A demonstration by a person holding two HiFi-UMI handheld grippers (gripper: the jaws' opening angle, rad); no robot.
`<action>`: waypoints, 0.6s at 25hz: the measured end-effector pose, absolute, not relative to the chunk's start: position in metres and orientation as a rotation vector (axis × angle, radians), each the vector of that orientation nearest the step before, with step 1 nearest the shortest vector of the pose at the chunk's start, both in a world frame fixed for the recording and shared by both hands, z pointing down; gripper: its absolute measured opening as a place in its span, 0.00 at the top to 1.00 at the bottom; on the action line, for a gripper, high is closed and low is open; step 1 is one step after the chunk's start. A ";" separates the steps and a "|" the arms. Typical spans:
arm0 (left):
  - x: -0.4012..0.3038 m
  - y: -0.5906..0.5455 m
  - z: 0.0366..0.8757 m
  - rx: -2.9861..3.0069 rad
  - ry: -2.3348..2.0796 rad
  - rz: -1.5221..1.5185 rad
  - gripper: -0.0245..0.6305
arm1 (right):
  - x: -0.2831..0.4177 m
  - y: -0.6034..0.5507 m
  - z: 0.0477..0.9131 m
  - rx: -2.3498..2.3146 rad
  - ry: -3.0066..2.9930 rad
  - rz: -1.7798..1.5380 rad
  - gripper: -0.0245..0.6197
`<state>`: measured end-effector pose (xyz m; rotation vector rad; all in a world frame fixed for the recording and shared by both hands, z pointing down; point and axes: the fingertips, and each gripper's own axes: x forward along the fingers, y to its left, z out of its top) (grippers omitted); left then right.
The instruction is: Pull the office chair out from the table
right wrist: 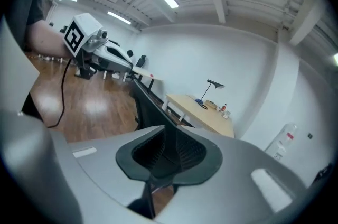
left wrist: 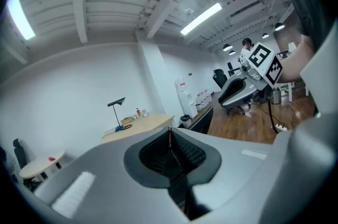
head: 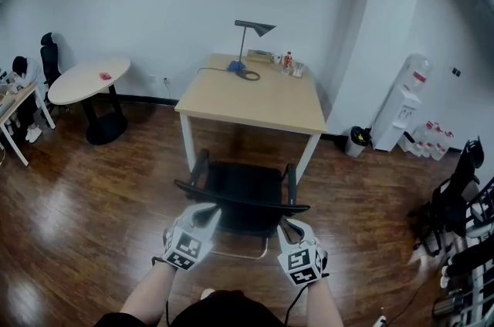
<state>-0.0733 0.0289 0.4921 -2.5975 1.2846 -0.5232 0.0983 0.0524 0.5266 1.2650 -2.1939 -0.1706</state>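
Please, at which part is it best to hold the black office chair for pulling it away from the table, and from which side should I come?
Hold the chair by its top rail, coming from behind, the side away from the table. It faces the table, so this rail is the nearest part. It is thin, level and wide, probably allowing one grip near each end.

Two pale grey grippers: left gripper (head: pixel 204 214) at seven o'clock, right gripper (head: pixel 291 228) at five. Each carries a white cube (head: pixel 185 249) printed with black square markers. Dark ribbed pads (left wrist: pixel 182 151). Thin black cable (head: pixel 289 308). Black top (head: pixel 216 314) at six.
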 end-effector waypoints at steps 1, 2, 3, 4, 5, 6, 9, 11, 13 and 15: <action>-0.068 0.036 0.489 -2.599 1.332 -0.483 0.95 | 0.103 0.061 0.522 1.284 -2.219 -0.165 0.85; -0.063 0.044 0.485 -2.603 1.374 -0.446 0.95 | 0.109 0.069 0.518 1.293 -2.233 -0.181 0.86; -0.057 0.051 0.482 -2.611 1.402 -0.413 0.95 | 0.116 0.077 0.515 1.292 -2.234 -0.220 0.88; -0.050 0.059 0.481 -2.623 1.411 -0.387 0.95 | 0.123 0.084 0.513 1.285 -2.226 -0.270 0.88; -0.042 0.069 0.481 -2.638 1.402 -0.366 0.95 | 0.130 0.091 0.513 1.275 -2.216 -0.312 0.88; -0.035 0.079 0.481 -2.649 1.386 -0.348 0.95 | 0.136 0.099 0.514 1.268 -2.216 -0.333 0.90; -0.027 0.109 0.480 -2.637 1.391 -0.317 0.95 | 0.149 0.123 0.513 1.281 -2.286 -0.279 0.90; -0.026 0.128 0.472 -2.608 1.411 -0.262 0.96 | 0.158 0.136 0.509 1.312 -2.323 -0.244 0.91; -0.025 0.144 0.461 -2.590 1.429 -0.183 0.96 | 0.166 0.145 0.507 1.353 -2.295 -0.272 0.93; -0.029 0.155 0.457 -2.574 1.487 -0.130 0.96 | 0.172 0.153 0.505 1.395 -2.274 -0.303 0.94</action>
